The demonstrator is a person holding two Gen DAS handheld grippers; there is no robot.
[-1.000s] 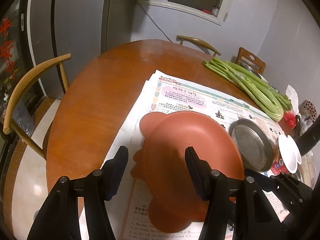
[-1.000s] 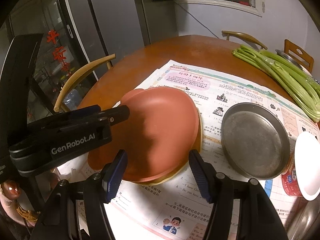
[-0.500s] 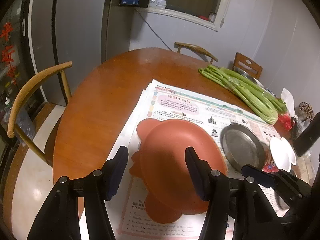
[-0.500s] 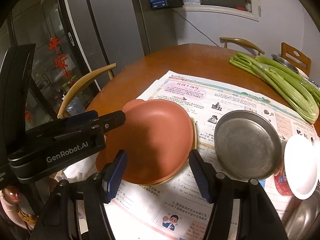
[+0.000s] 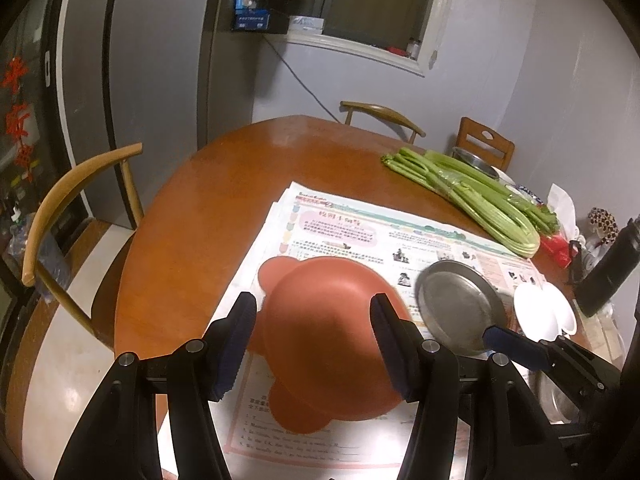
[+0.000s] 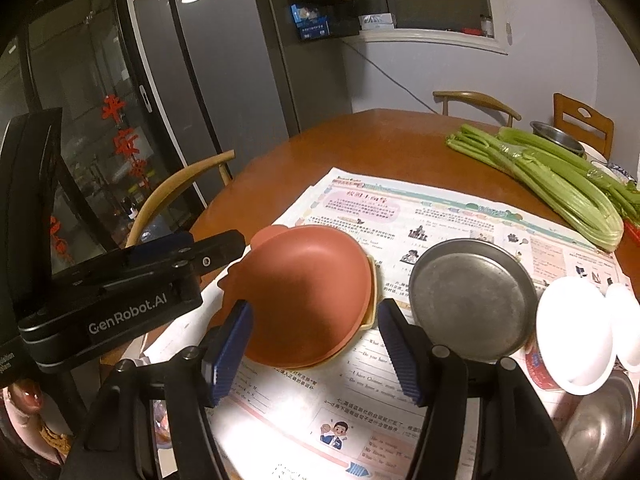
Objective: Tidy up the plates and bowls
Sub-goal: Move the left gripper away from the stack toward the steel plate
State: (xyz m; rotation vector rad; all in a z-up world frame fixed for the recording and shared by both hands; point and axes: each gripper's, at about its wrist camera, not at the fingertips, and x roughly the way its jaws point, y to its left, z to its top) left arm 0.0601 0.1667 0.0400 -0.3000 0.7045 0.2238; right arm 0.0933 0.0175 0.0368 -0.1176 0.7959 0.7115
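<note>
Terracotta plate (image 6: 308,296) nested on cream plate beneath, frame centre, on newspaper (image 6: 440,216); stack reads done. Steel plate (image 6: 472,300) just right, apart. I hold left gripper (image 5: 312,344) and right gripper (image 6: 314,348) spread, empty, above stack, clear for next pick.

A round wooden table (image 5: 192,216) is carrying a spread of newspaper sheets (image 5: 360,224) across its near half. A bunch of celery (image 6: 552,180) is lying directly on the wood just beyond the paper, with a steel bowl (image 6: 556,136) sitting behind it
</note>
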